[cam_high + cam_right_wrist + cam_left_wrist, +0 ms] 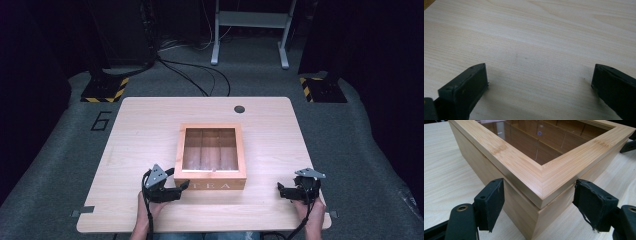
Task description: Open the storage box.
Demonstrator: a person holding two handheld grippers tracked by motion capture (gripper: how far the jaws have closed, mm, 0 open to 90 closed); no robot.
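Note:
A light wooden tea box (pixel 210 184) with a glass-panelled lid stands in the middle of the table (pixel 150 120), the word TEA on its front wall. My left gripper (pixel 181 187) is at the box's front left corner. In the left gripper view its jaws straddle that corner (pixel 539 195) at the seam under the lid, one pad (pixel 491 203) against each wall, so it is shut on the box. My right gripper (pixel 286 191) rests near the table's front right and points left. Its pads (pixel 467 86) stand wide apart over bare wood, so it is open.
Through the glass the box shows wooden dividers (pixel 537 150). A round cable hole (pixel 239 109) sits at the table's back edge. Beyond the table stand a white frame's legs (pixel 250 30) and cables on the grey floor. Bare tabletop lies on both sides of the box.

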